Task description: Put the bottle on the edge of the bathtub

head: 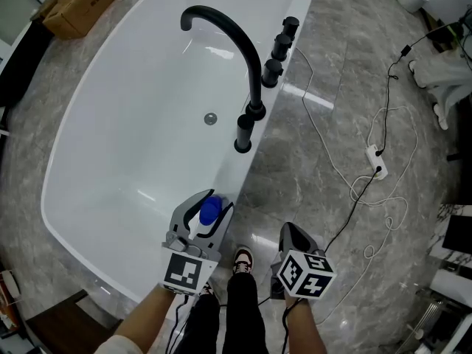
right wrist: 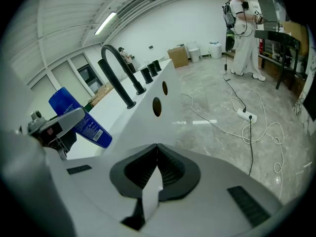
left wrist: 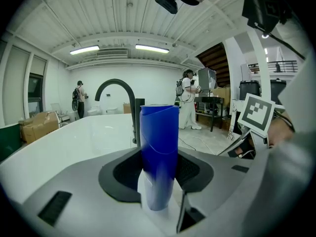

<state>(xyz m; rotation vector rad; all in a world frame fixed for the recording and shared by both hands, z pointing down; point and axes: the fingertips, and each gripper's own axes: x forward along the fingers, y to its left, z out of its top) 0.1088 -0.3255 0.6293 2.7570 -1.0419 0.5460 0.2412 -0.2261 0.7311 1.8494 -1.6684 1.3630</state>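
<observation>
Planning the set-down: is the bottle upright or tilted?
Tilted: the right gripper view shows the bottle leaning, clamped in the left gripper by the bathtub rim.

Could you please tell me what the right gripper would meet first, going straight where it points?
Probably the side of the white bathtub, close ahead of the right gripper; depth is uncertain.

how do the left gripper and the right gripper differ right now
Grip: the left gripper is shut on the blue bottle; the right gripper has its jaws together and holds nothing.
Place: in the head view the left gripper sits over the bathtub rim, while the right gripper is over the grey floor beside it.
Shared: each carries a marker cube.
</observation>
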